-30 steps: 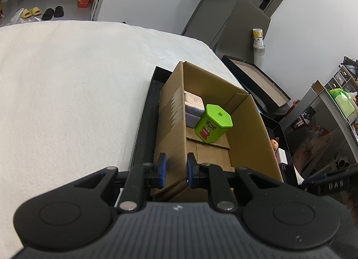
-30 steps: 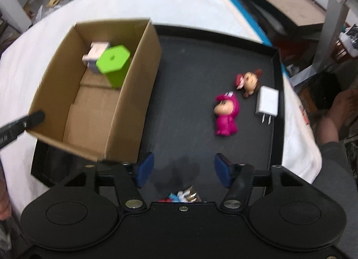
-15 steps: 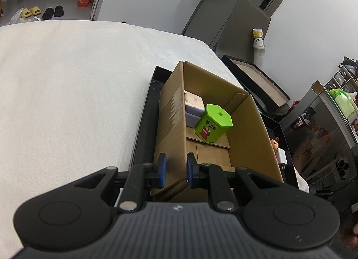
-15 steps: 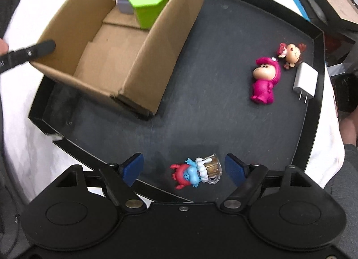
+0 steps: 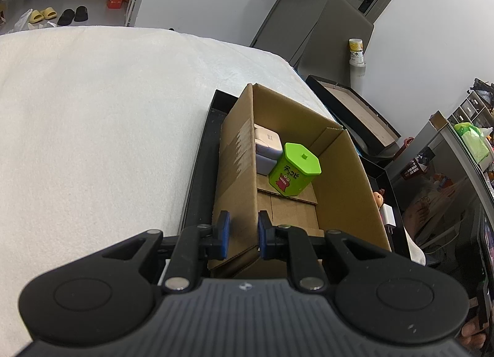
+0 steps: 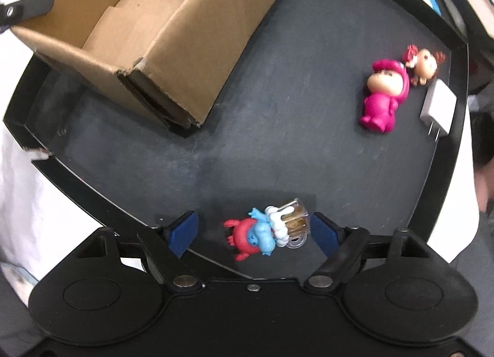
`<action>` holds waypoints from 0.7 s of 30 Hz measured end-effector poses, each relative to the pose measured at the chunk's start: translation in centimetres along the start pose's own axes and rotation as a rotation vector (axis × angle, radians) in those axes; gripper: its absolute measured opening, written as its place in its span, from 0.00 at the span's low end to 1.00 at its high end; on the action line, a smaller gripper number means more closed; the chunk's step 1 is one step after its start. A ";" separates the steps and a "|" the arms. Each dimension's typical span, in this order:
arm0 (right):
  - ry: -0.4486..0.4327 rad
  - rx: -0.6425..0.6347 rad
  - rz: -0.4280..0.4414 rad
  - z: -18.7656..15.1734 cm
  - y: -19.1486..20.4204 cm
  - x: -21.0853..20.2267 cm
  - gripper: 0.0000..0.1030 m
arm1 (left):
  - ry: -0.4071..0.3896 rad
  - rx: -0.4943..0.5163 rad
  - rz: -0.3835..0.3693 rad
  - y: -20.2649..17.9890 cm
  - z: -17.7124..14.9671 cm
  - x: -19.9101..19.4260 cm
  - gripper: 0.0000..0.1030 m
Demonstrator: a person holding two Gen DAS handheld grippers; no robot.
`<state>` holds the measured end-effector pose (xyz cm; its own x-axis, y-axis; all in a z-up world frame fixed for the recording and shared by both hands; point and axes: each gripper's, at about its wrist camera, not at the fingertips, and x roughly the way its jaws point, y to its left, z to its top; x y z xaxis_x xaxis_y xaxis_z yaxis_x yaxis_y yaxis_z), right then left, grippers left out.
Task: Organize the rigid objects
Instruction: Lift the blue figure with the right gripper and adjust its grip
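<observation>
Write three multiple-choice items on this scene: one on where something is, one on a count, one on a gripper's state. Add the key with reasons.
1. Where is the green hexagonal tin?
A. Inside the cardboard box
B. On the black tray beside the charger
C. Between the right gripper's fingers

2. How many toy figures lie on the black tray outside the box?
A. One
B. Three
C. Five

3. How is the left gripper set?
A. Wide open over the white cloth
B. Shut on the near wall of the cardboard box
C. Shut on the green tin

Key:
1 A: the tin stands on the box floor next to white blocks.
2 B: the pink figure, the small brown-haired figure and the red and blue figure.
3 B: its blue pads sit on either side of the box wall.
</observation>
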<state>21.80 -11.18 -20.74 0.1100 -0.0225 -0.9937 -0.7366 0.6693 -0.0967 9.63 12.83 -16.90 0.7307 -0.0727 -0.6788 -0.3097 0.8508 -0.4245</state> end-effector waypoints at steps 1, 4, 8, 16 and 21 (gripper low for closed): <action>0.006 -0.018 -0.020 0.0 0.1 0.0 0.55 | 0.001 0.000 0.001 0.0 0.0 0.0 0.16; 0.014 -0.021 -0.056 0.3 -0.3 -0.5 0.36 | 0.000 -0.001 0.000 -0.1 -0.1 0.0 0.16; 0.013 0.007 -0.034 0.6 -1.1 -0.7 0.46 | -0.001 -0.001 -0.001 0.0 0.0 0.0 0.16; 0.029 -0.029 -0.018 0.4 -1.0 -0.3 0.86 | 0.000 -0.002 -0.002 0.0 0.0 0.0 0.16; 0.041 -0.074 -0.055 0.1 -1.0 1.5 0.78 | 0.002 0.000 0.000 -0.1 -0.1 0.1 0.16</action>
<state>22.78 -11.78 -22.12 0.1252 -0.0889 -0.9881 -0.7777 0.6096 -0.1534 9.65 12.70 -16.98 0.7297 -0.0735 -0.6798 -0.3100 0.8506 -0.4247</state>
